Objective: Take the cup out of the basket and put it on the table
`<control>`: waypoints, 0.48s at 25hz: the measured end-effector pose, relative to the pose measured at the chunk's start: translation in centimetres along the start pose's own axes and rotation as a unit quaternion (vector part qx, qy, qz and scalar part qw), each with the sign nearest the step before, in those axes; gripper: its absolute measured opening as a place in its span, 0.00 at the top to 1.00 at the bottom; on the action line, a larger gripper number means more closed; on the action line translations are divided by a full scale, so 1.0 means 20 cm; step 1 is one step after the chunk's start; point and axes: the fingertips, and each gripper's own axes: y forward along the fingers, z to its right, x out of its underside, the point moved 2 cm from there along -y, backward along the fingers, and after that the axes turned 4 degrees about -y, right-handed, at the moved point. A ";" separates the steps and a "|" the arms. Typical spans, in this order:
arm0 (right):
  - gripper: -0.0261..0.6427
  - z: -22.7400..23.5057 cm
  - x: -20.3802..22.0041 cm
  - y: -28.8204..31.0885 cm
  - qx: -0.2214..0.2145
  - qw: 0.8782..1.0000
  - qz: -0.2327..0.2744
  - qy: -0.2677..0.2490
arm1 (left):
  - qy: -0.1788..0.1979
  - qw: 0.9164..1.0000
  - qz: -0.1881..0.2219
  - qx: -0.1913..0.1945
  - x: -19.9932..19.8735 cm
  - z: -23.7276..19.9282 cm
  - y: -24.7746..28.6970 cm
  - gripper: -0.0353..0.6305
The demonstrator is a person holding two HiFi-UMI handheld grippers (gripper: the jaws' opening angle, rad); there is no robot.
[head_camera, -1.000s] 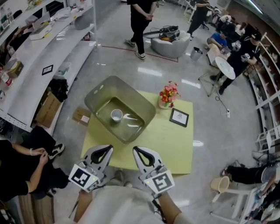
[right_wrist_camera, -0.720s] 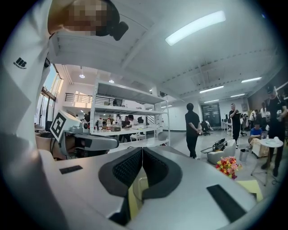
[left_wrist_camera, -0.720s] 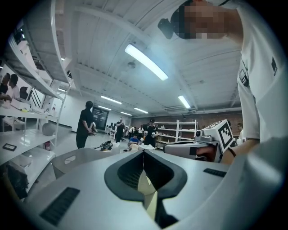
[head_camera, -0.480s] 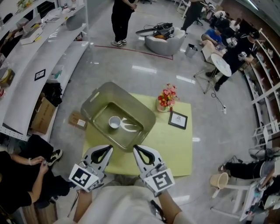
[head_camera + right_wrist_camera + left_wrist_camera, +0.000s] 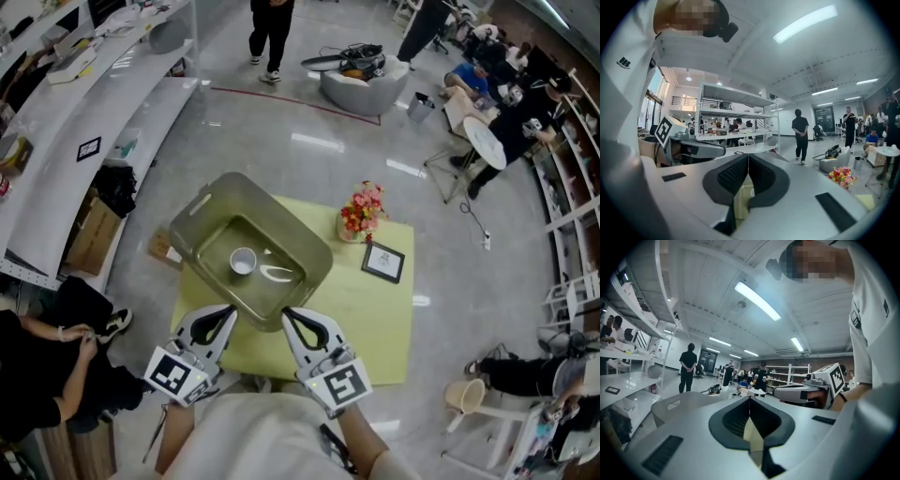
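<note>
Ceiling strip lights [image 5: 757, 301] lit the room brightly and evenly, and burned out to white glare in both gripper views. The glossy floor [image 5: 319, 142] returned pale reflections of them. The bench [image 5: 370, 319] carried only faint, soft shadows. All views bowed strongly at the edges; the gripper views darkened at their corners.

Head camera steeply down; gripper cameras level (right shares flowers [image 5: 362, 206]).

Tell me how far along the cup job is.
Nothing done yet: the cup sits in the basket. Nothing in hand: left gripper and right gripper are shut and empty by the basket's near rim. Left: grasp the cup, lift it out, set it on the table.
</note>
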 end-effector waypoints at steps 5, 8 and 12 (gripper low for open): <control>0.95 0.06 0.03 0.01 -0.021 1.000 -0.003 0.012 | 0.003 1.000 0.003 -0.020 -0.02 0.00 0.05 0.93; 0.95 0.09 0.05 0.02 -0.044 0.999 -0.014 -0.012 | 0.004 0.999 0.003 -0.032 -0.03 0.00 0.08 0.93; 0.95 0.10 0.07 0.07 -0.071 0.995 -0.042 -0.056 | 0.003 0.999 -0.002 -0.044 -0.01 -0.01 0.10 0.93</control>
